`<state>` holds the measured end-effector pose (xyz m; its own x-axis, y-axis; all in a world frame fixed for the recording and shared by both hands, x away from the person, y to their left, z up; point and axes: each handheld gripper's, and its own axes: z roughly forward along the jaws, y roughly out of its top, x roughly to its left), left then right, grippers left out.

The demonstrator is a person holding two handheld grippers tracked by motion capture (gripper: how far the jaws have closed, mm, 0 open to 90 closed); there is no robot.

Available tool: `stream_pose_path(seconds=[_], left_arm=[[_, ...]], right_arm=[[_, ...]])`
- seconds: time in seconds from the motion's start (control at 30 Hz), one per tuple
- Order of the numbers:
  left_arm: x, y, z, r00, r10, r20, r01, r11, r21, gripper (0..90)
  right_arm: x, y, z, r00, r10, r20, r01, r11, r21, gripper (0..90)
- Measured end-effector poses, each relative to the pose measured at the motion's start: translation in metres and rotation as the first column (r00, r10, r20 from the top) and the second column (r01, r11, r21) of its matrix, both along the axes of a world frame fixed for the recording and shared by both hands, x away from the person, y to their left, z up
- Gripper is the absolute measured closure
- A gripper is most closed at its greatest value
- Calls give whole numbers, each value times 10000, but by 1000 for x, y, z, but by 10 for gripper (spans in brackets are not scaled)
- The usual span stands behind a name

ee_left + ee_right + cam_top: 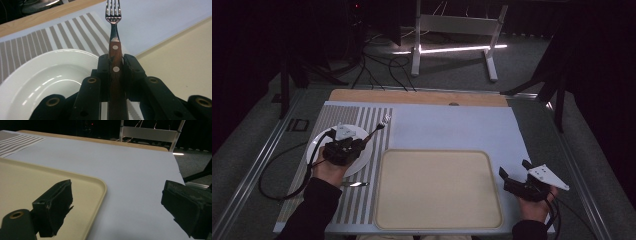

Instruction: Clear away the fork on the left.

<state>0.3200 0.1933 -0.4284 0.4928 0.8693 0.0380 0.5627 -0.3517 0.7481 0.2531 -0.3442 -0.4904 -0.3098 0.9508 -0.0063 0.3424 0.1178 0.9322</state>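
We see the left gripper (115, 65) clamped on a wooden-handled steel fork with two pale rivets (115, 50) — its jaws press the handle from both sides, and the tines point away toward the top centre of the left gripper view. In the high view this gripper (364, 141) sits at centre left, over the right rim of a round white ceramic plate (318, 142), with the fork (379, 128) reaching up and right across a grey-and-white striped placemat (357, 117). The plate holds nothing. Just below the plate, on the striped mat, lies a small shiny piece of cutlery (354, 184), too small to name.

The right gripper (514, 171) rests at the lower right of the high view, its jaws spread wide with nothing between them. Just left of it lies a beige rectangular plastic tray with rounded corners (437, 190), bare — in the right gripper view its raised rim (101, 187) curves past the near jaw. Beyond the tray a pale sheet (452, 127) covers the table up to a wooden edge (412, 96), leaving broad free room. We read no writing anywhere.
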Motion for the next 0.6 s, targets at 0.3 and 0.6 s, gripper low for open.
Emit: stream_pose_path(seconds=[0.3, 0.6], left_arm=[[-16, -14, -11, 10000, 1, -10, -1, 9999, -146, 773], [-26, -26, -19, 10000, -63, 11, 63, 9998, -183, 773]], right_arm=[[0, 0, 0, 10000, 12, 12, -12, 10000, -23, 99], [0, 0, 0, 10000, 22, 18, -22, 10000, 7, 99]])
